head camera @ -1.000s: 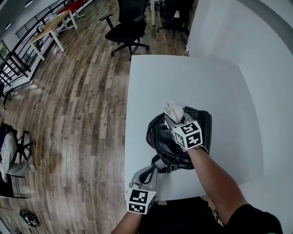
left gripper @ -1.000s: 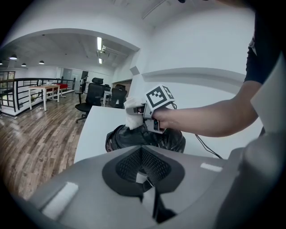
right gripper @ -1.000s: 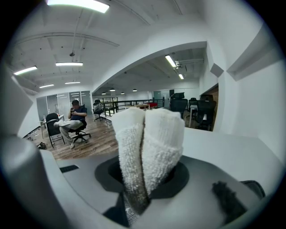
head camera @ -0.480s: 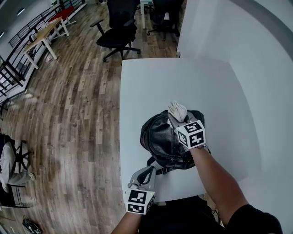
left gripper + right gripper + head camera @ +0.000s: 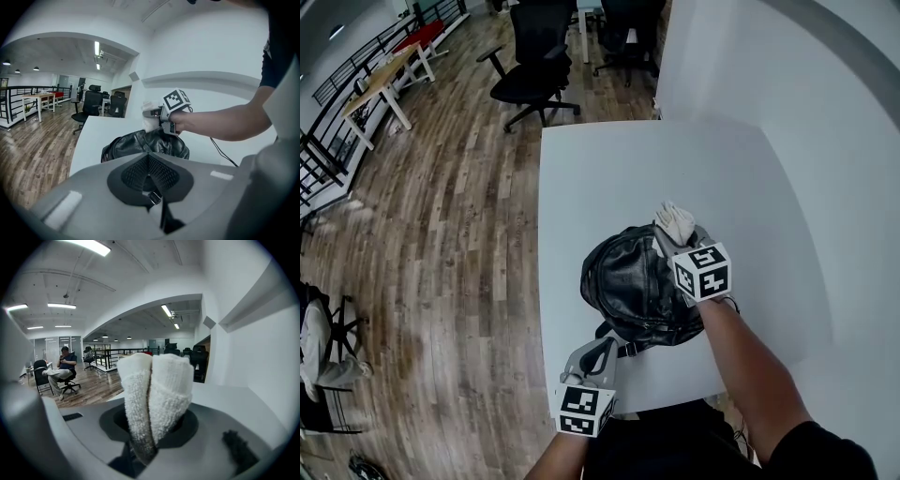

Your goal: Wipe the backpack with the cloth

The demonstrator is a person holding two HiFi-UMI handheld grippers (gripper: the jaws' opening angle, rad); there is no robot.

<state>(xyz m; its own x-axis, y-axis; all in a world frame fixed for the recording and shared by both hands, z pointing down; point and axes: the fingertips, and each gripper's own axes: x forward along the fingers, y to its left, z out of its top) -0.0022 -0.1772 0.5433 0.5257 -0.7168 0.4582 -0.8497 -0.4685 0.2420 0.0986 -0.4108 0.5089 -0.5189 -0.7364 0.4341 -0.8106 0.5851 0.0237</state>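
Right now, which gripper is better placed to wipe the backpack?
Right. The right gripper is shut on the cloth, at the backpack's far edge. The left gripper has no cloth; it is shut on the strap at the near side.

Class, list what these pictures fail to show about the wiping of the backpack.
- Whether the cloth touches the backpack: in the head view the right gripper covers the contact, and the right gripper view shows no backpack.
- The backpack's near side: in the left gripper view the left gripper's own body hides it.
- Dirt on the backpack: too small in every view.
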